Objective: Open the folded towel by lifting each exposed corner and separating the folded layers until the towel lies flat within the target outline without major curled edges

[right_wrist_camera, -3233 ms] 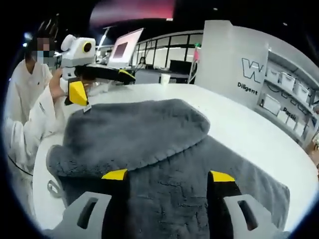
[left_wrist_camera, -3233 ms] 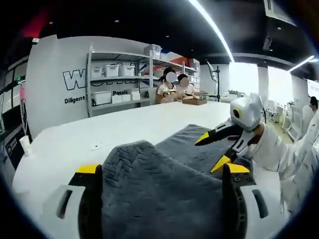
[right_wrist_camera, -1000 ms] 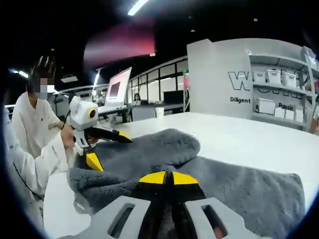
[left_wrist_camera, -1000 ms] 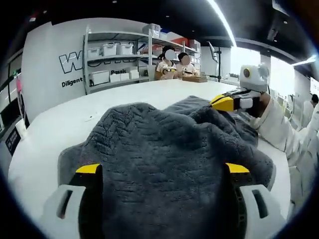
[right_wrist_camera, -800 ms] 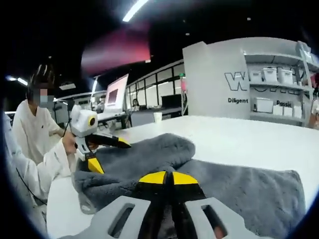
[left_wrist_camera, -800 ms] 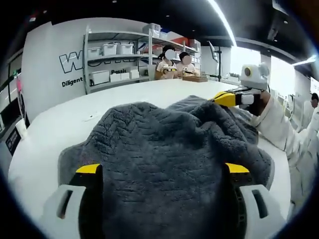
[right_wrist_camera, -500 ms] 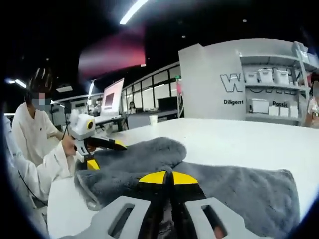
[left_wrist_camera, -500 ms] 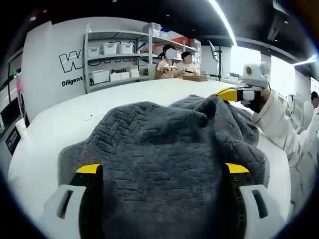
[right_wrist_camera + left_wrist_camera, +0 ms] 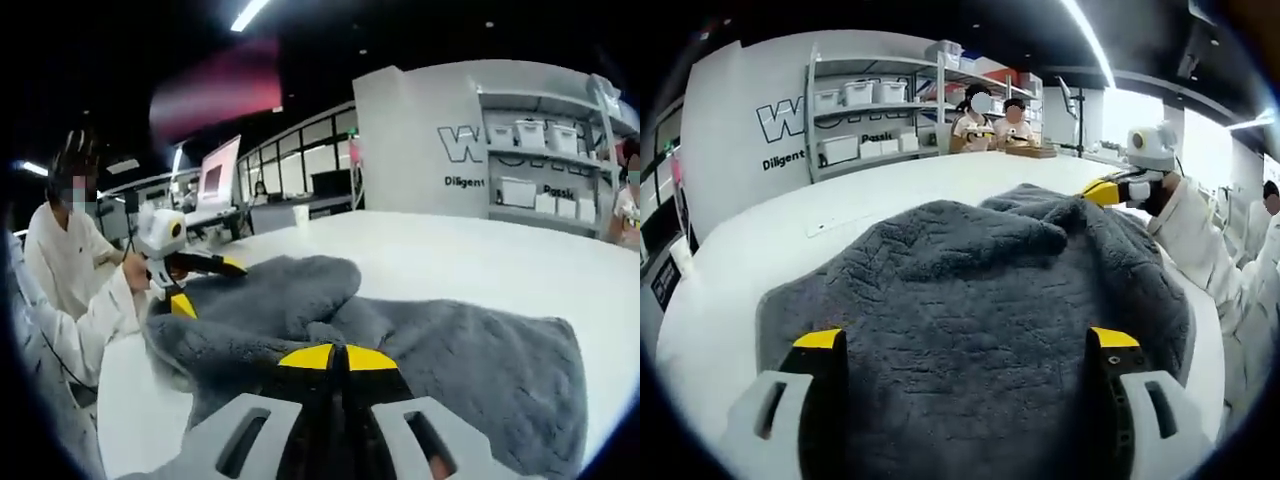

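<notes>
One grey towel (image 9: pixel 970 300) is lying bunched on the white table (image 9: pixel 770 270), filling the lower centre of the left gripper view and running under that view's own jaws. Left gripper (image 9: pixel 965 345) is sitting wide open, jaws apart at both lower corners, towel between them but not pinched. In the right gripper view the left gripper (image 9: pixel 200 285) is showing at left centre, jaws spread over the towel (image 9: pixel 450 350) edge, a hand (image 9: pixel 135 272) wrapped round it.

Right gripper (image 9: pixel 335 358) is clamped tight, yellow tips meeting at lower centre, towel fabric gathered right at them; it looks pinched on a fold. In the left gripper view it (image 9: pixel 1105 190) is sitting at right centre, tips against the raised fold.

Fold ridge is blocking the far side of the towel in both views.

Room: one shelf rack (image 9: pixel 875 130) with white bins at upper left, two people (image 9: pixel 990 120) sitting behind it, one paper cup (image 9: pixel 301 214) on the table, one monitor (image 9: pixel 222 175) at upper left.
</notes>
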Available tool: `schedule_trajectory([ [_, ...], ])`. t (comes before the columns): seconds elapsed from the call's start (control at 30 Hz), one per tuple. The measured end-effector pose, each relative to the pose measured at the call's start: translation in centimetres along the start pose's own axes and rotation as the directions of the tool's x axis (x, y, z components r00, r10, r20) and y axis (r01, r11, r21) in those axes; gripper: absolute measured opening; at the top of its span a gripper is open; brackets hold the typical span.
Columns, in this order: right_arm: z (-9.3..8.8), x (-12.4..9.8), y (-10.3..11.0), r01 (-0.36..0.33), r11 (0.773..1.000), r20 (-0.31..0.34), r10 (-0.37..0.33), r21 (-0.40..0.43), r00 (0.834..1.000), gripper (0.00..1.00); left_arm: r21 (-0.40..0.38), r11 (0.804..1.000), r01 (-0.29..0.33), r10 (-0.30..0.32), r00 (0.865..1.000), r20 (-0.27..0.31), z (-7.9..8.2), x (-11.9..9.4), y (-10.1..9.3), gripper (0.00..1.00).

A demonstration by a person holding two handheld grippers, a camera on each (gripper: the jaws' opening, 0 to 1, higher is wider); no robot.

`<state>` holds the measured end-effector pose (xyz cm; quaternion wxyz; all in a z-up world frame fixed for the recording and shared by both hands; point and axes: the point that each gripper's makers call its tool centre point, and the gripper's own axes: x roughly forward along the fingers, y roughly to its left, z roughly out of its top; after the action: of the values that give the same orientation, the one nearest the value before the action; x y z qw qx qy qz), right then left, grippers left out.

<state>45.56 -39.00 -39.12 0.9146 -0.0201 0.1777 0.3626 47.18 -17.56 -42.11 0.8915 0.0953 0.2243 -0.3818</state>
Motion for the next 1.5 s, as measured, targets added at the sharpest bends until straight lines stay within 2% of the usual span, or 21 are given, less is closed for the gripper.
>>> schedule_trajectory([
  [0.2, -1.7, 0.0, -0.5, 0.011, 1.0, -0.079, -0.01, 0.006, 0.997, 0.0, 0.002, 1.0, 0.001, -0.001, 1.0, -0.006, -0.1, 0.0, 0.0, 0.97],
  [0.27, -2.8, 0.0, -0.6, 0.018, 1.0, -0.127, -0.016, 0.01, 0.992, 0.0, 0.003, 1.0, 0.001, -0.001, 1.0, -0.008, -0.1, 0.0, 0.0, 0.97],
  [0.37, -3.2, 0.1, -0.8, 0.024, 1.0, -0.147, -0.023, 0.005, 0.989, 0.0, 0.002, 1.0, 0.002, -0.002, 1.0, -0.01, -0.2, 0.1, -0.1, 0.97],
  [0.43, -3.4, 0.1, -0.7, 0.022, 1.0, -0.158, -0.022, -0.007, 0.987, 0.0, 0.003, 1.0, 0.002, -0.002, 1.0, -0.011, -0.2, 0.1, -0.1, 0.97],
  [0.57, -4.6, 0.4, -0.7, 0.017, 0.999, -0.217, -0.027, -0.049, 0.976, 0.0, -0.001, 1.0, 0.001, -0.001, 1.0, -0.011, -0.2, 0.1, -0.1, 0.97],
  [0.77, -4.6, 0.5, -0.8, 0.013, 0.998, -0.221, -0.026, -0.062, 0.975, 0.0, -0.004, 1.0, -0.001, 0.001, 1.0, -0.007, -0.1, 0.0, 0.1, 0.97],
  [0.97, -4.1, 0.4, -1.0, 0.026, 0.992, -0.208, -0.051, -0.123, 0.977, 0.0, -0.012, 1.0, -0.01, 0.01, 1.0, -0.002, 0.0, -0.1, 0.4, 0.96],
  [1.03, -4.0, 0.3, -1.2, 0.038, 0.992, -0.204, -0.062, -0.12, 0.977, 0.03, -0.014, 1.0, -0.011, 0.011, 1.0, -0.003, 0.0, -0.1, 0.4, 0.96],
  [1.2, -3.3, -0.7, -3.3, 0.14, 0.986, -0.173, -0.154, -0.091, 0.973, 0.29, -0.026, 1.0, -0.015, 0.015, 1.0, 0.004, 0.0, -0.2, 0.5, 0.96],
  [1.3, -3.2, -1.0, -3.8, 0.159, 0.986, -0.161, -0.166, -0.054, 0.973, 0.38, -0.033, 0.999, -0.02, 0.02, 1.0, 0.009, 0.1, -0.3, 0.6, 0.97],
  [1.37, -3.2, -1.1, -4.1, 0.172, 0.983, -0.155, -0.18, -0.061, 0.971, 0.47, -0.038, 0.999, -0.03, 0.03, 1.0, 0.002, -0.1, -0.3, 0.8, 0.99],
  [1.43, -3.5, -1.3, -4.7, 0.199, 0.979, -0.174, -0.205, -0.052, 0.963, 0.56, -0.042, 0.998, -0.036, 0.036, 0.999, 0.0, -0.2, -0.4, 1.0, 0.99],
  [1.5, -3.5, -1.4, -4.8, 0.209, 0.976, -0.173, -0.215, -0.053, 0.961, 0.61, -0.05, 0.998, -0.038, 0.038, 0.999, 0.006, -0.1, -0.4, 1.1, 0.99],
])
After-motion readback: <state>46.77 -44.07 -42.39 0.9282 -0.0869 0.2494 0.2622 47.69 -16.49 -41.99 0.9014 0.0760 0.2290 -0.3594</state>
